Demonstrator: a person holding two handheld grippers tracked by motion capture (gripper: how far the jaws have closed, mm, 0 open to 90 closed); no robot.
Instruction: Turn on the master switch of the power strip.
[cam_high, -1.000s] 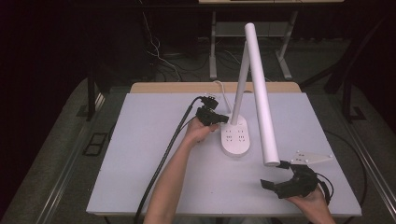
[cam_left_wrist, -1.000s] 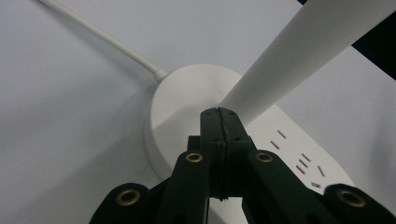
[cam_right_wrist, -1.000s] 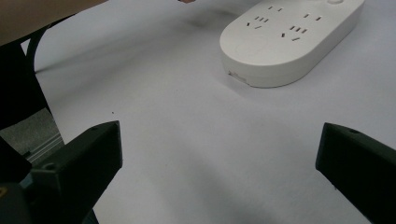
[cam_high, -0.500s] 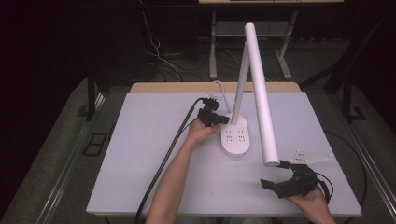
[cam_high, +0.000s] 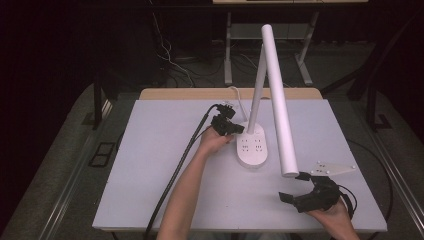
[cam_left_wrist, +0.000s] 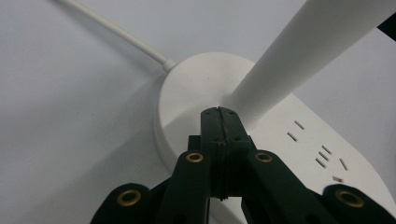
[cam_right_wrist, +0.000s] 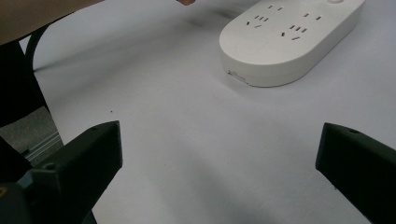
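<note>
A: Left to right, what did you log?

B: Table (cam_high: 150, 200) was pale grey, w/ a black cable trailing off its left-front toward the left gripper (cam_high: 235, 129). That gripper sat just left of the lamp's base. In the left gripper view its jaws were pressed together, nothing between them, tips on or v. near the top of the base by the foot of the stem (cam_left_wrist: 299, 60). Contact itself I couldn't confirm.

A: And the lamp?

B: Desk lamp (cam_high: 254, 145) stood centre-back of the table. White oval base w/ socket slots on top, thin stem rising from its rear, long white tube head (cam_high: 278, 100) sloping down toward the front-right. White cord (cam_left_wrist: 116, 32) left the back of the base.

A: How would it handle?

B: Judgement only: hard smooth plastic, so slippery under jaws. Base prob. weighted, head light but long, so it'd lever if grabbed at the tip. Hinges likely stiff, maybe fragile if forced. Best hold looked like the stem low down, or steady the base and move the head near its joint.

A: Right side?

B: Right gripper (cam_high: 297, 187) was at front-right, below the free end of the head, clear of it. Jaws stood wide apart and empty. Right gripper view looked across bare table to the base (cam_right_wrist: 289, 37), well ahead.
</note>
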